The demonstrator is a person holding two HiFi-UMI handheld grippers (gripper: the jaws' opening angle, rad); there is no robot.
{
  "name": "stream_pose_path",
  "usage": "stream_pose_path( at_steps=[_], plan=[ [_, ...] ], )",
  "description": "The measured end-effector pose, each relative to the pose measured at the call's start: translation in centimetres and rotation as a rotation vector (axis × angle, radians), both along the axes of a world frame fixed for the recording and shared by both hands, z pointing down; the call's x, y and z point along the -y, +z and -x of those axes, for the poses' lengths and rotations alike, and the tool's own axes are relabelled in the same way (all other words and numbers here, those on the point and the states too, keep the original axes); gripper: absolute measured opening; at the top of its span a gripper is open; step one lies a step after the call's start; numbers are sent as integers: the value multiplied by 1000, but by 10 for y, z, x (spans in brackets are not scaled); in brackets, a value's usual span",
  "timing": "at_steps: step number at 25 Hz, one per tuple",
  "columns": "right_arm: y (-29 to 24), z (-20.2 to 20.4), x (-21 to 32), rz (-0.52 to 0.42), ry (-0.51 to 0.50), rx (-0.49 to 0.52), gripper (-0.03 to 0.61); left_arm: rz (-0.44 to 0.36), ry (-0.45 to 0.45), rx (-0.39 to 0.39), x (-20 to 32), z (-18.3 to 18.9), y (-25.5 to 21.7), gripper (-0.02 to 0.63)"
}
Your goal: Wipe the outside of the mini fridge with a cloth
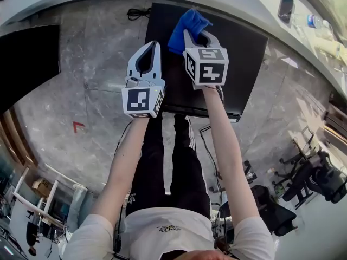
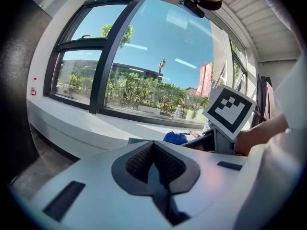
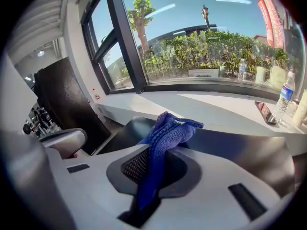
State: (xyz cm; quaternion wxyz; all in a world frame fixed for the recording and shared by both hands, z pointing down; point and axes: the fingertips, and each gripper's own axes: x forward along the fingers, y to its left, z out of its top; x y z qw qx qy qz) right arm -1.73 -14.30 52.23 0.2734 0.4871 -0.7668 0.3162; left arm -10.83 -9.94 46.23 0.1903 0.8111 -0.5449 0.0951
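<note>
Right gripper view: cloth (image 3: 169, 132) in tool (image 3: 154, 169)

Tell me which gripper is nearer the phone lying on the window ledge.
Right. The right gripper, shut on the blue cloth, hangs over the mini fridge, with the phone ahead to its right. The left gripper, shut and empty, is at the fridge's left edge, farther off.

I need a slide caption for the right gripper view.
Right gripper clamps a blue cloth over the black mini fridge.
</note>
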Motion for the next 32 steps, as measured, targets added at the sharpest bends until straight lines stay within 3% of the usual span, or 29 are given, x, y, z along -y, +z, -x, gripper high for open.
stream_pose_path(
  at_steps=[12,22,32],
  plan=[
    [2,-122,-17,-13,98,-88,61,4,73,-2,3,-75,4,3],
    [6,-247,-44,-3,307,-144,61,17,143,3,-10,-129,12,3],
    [7,-300,-63,-4,409,-166,61,17,181,3,-19,-153,13,3]
  ],
)
